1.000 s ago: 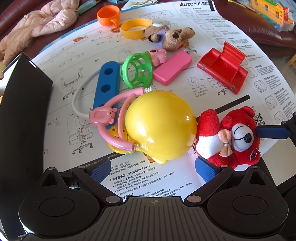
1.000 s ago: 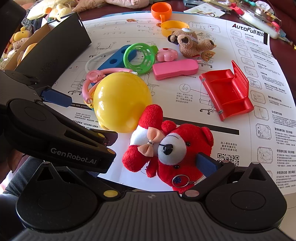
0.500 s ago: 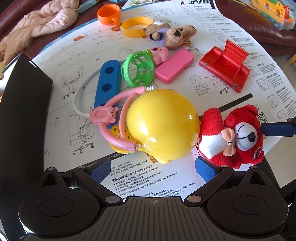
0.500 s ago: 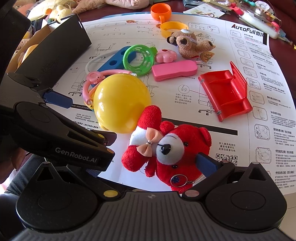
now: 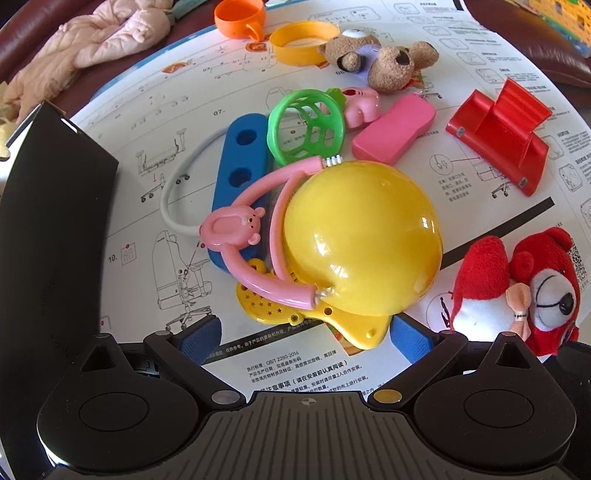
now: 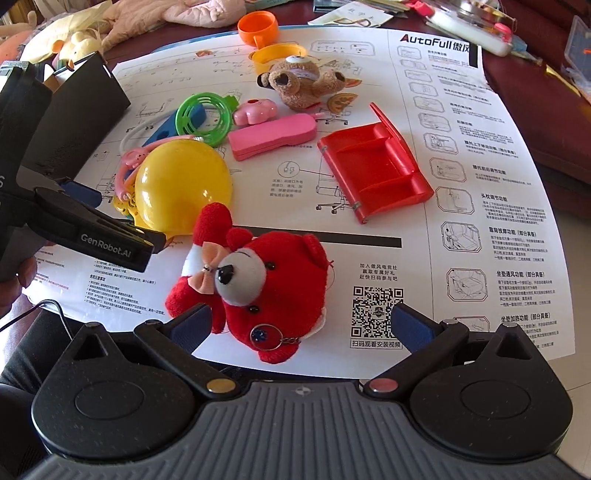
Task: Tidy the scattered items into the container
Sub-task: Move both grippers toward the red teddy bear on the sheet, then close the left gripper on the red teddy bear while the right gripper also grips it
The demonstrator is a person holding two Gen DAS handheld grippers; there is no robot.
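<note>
A yellow dome toy (image 5: pixel 364 240) lies on the white instruction sheet (image 5: pixel 192 74), with a pink looped toy (image 5: pixel 236 230) against its left side. My left gripper (image 5: pixel 304 338) is open just in front of the dome, its blue pads either side of the dome's near edge. A red plush bear (image 6: pixel 266 280) lies at the sheet's near edge. My right gripper (image 6: pixel 301 326) is open around it, pads apart from the plush. The bear also shows in the left wrist view (image 5: pixel 517 291). A black container (image 6: pixel 77 118) stands at the left.
Further back lie a blue holed block (image 5: pixel 240 177), green cage ball (image 5: pixel 306 127), pink case (image 5: pixel 393 133), red tray (image 6: pixel 373 173), brown teddy (image 6: pixel 301 81), yellow ring (image 5: pixel 303 42) and orange cup (image 6: pixel 258 29). Pink clothing (image 5: pixel 92 48) lies beyond the sheet.
My right gripper has opened and let go of the red bear, which now lies on the sheet. My left gripper has moved closer to the yellow dome.
</note>
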